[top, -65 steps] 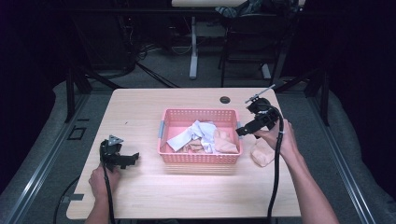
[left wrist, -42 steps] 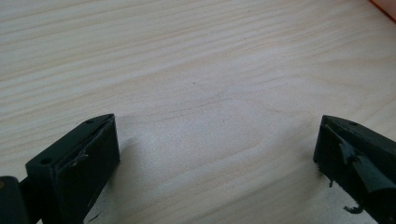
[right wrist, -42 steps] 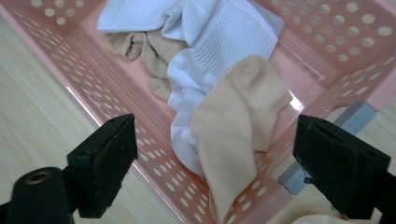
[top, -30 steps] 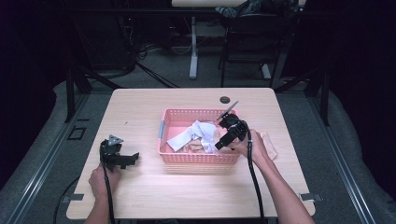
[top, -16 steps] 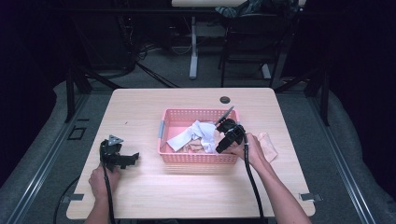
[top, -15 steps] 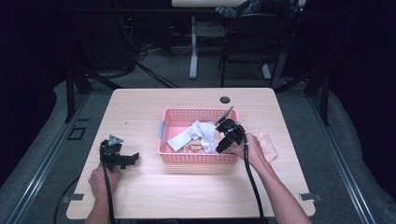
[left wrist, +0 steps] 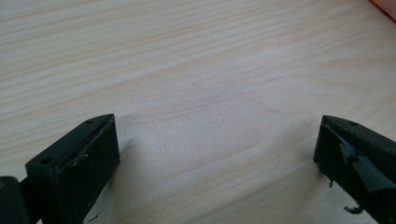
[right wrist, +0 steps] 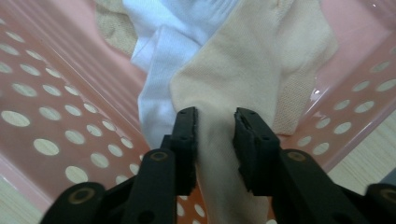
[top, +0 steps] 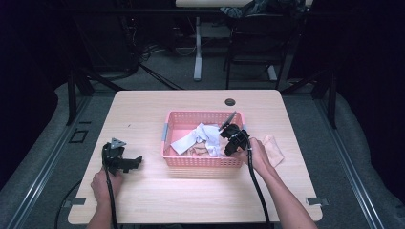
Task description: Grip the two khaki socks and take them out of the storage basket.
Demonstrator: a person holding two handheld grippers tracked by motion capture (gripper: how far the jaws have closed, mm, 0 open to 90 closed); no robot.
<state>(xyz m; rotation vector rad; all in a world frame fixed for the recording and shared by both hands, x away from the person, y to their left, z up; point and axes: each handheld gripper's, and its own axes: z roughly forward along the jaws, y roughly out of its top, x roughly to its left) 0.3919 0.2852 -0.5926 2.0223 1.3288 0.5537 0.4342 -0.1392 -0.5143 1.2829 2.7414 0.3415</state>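
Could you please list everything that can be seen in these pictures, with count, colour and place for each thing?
table: one, light wood, centre of the high view.
basket: one, pink, perforated walls, middle of the table.
cream sock: one, cream, in the basket, pinched between the right gripper's jaws.
white sock: one, white, in the basket, partly under the cream sock.
beige cloth: one, pale peach, on the table right of the basket.
round cap: one, dark, on the table behind the basket.
desk legs and cables: several, dark floor behind the table.
left gripper: one, black, resting on the table left of the basket, jaws wide apart.
right gripper: one, black, inside the basket.
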